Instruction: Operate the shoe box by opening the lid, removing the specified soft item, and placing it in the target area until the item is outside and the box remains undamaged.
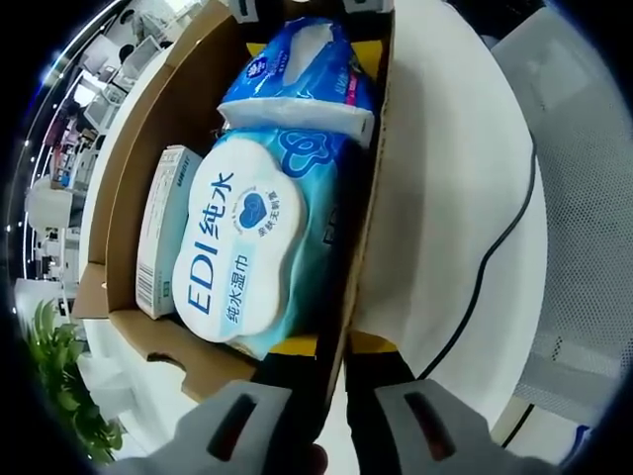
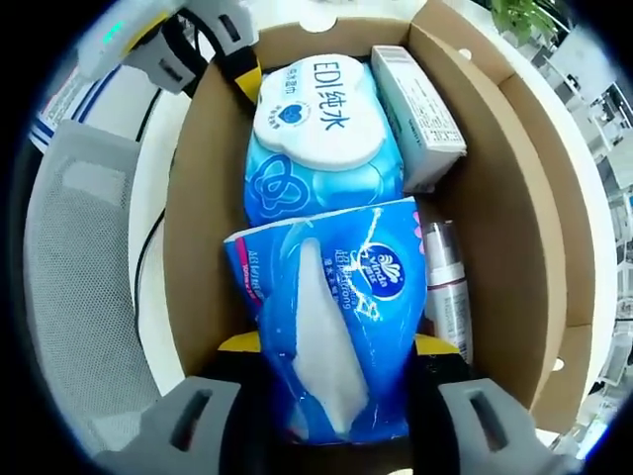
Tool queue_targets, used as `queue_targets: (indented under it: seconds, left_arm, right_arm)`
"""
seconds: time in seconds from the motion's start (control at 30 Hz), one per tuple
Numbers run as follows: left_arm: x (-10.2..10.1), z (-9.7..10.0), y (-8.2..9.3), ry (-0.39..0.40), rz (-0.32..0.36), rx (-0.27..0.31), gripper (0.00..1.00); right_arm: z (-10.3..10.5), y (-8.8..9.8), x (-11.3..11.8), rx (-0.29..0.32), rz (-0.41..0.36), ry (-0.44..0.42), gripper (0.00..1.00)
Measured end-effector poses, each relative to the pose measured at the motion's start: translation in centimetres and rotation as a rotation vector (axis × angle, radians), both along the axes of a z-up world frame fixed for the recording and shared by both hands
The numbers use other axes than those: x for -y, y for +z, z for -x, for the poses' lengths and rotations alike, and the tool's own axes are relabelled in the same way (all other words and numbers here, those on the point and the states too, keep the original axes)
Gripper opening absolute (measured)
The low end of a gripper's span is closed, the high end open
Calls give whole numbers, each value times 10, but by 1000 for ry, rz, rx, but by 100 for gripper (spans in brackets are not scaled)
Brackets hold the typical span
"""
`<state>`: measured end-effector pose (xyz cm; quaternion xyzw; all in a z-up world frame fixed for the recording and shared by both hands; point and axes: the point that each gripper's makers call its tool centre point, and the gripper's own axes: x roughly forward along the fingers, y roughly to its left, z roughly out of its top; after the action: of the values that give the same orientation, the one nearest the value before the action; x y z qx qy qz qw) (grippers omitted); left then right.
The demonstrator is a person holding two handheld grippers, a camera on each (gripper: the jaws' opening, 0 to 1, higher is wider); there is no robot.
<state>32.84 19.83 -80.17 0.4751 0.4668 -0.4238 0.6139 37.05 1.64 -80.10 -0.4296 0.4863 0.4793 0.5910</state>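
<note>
Right gripper (image 2: pixel 326 401) sits at 6 o'clock in the right gripper view, its jaws set wide on either side of the blue tissue pack (image 2: pixel 331 327), touching its flanks. The pack's long axis runs from 6 to 12 o'clock, straight along the jaws, with its white dispensing strip facing the camera. Beyond it, toward 12 o'clock, lies the wet wipes pack (image 2: pixel 321 139), white lid up. At 1 o'clock a small carton (image 2: pixel 417 114) lies along the box wall; at 3 o'clock a slim bottle (image 2: pixel 447 287) lies beside the tissue pack.

All of these rest inside the open shoe box (image 2: pixel 519 198), brown cardboard, no lid over its contents. The left gripper (image 2: pixel 203 45) enters at 11 o'clock, at the box's far end.

In the left gripper view, the left gripper (image 1: pixel 331 426) straddles the near box wall at 6 o'clock, one jaw inside and one outside; whether it pinches the card cannot be told. The tissue pack lies at 12 o'clock, past the wipes.

The box stands on a white table (image 1: pixel 445 198) crossed by a black cable (image 1: pixel 495 257). A green plant (image 1: pixel 59 376) stands at 8 o'clock.
</note>
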Motion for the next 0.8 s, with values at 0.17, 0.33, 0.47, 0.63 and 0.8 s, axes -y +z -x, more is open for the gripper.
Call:
queue_targets:
  seconds: [0.17,0.33,0.47,0.63,0.8]
  left_arm:
    - [-1,-1,1,7,3,2,7]
    - [-2,-1,1,11,3,0,7]
    - [-3,-1,1,8,3,0,7]
    - [-3,-1,1,10,3,-1,7]
    - [-2,-1,1,12,2,-2,7]
  right_arm:
    - [-3,4,-1,12,-20,5,49]
    - [-1,8,-2,-7,-87,8,49]
    - [2,11,-2,-18,-138,14,49]
    - [3,15,-2,-17,-213,18,48]
    - [3,16,-3,-4,-240,34,48]
